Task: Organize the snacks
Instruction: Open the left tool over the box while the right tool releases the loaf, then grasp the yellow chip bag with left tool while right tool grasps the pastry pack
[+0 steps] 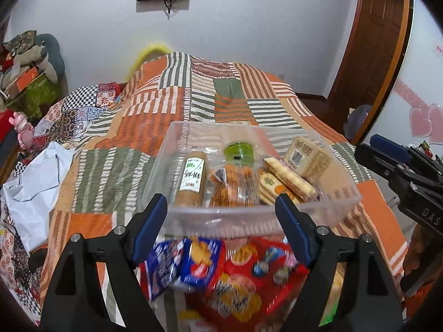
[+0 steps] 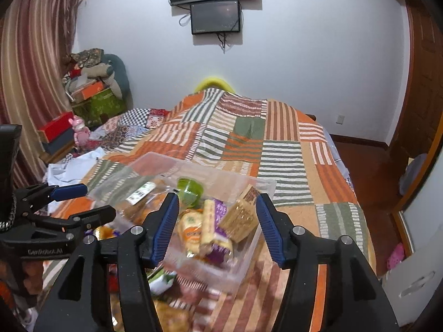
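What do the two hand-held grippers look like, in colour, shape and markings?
Both are alike. The left gripper and right gripper have black, angular plastic frames with silver round pins at the joints and two fingers faced with ribbed blue pads. The left one's side bears pale lettering, "GenRobot.AI". No sleeve is visible.

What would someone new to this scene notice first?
Probably the clear bin of snacks in the middle of the patchwork bedspread, with a green cup at its back and wrapped biscuits on its right. Nearer the cameras lies a red and blue pile of snack bags, not yet in the bin. The left gripper and right gripper both hang open over them, holding nothing.
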`<state>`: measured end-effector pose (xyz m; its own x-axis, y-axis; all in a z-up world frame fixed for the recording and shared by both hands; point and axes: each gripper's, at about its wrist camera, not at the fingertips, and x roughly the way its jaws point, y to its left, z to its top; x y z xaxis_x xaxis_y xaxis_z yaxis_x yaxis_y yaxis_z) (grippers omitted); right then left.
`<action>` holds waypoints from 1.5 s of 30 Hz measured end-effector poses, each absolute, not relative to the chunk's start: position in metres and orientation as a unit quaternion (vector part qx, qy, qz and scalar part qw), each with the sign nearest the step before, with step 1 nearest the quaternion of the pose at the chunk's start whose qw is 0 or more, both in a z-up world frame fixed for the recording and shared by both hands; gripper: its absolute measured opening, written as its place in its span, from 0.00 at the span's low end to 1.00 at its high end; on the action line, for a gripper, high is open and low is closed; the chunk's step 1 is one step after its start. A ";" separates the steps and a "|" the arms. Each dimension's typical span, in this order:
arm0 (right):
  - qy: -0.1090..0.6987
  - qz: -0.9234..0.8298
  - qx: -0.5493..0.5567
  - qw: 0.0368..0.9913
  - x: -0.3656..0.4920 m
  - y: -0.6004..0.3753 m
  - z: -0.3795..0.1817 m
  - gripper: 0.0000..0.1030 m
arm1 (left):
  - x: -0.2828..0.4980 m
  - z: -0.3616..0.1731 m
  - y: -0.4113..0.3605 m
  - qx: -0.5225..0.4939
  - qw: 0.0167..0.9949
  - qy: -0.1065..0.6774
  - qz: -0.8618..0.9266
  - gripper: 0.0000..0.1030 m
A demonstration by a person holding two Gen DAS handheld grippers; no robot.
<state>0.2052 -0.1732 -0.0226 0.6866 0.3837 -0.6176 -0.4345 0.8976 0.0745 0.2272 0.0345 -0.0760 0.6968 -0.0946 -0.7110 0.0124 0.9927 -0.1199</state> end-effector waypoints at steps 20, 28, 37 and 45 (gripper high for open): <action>0.342 0.234 -0.049 0.909 0.147 -0.184 -0.050 0.61 | 0.141 -0.112 0.065 -0.078 0.896 0.437 0.008 0.87; 0.387 0.230 -0.048 0.891 0.143 -0.184 -0.078 0.62 | 0.123 -0.142 0.068 -0.092 0.881 0.464 0.004 0.87; 0.415 0.257 -0.049 0.871 0.141 -0.171 -0.095 0.63 | 0.124 -0.158 0.054 -0.103 0.872 0.477 -0.029 0.87; 0.446 0.258 -0.053 0.855 0.142 -0.169 -0.111 0.63 | 0.133 -0.165 0.043 -0.088 0.884 0.460 -0.003 0.87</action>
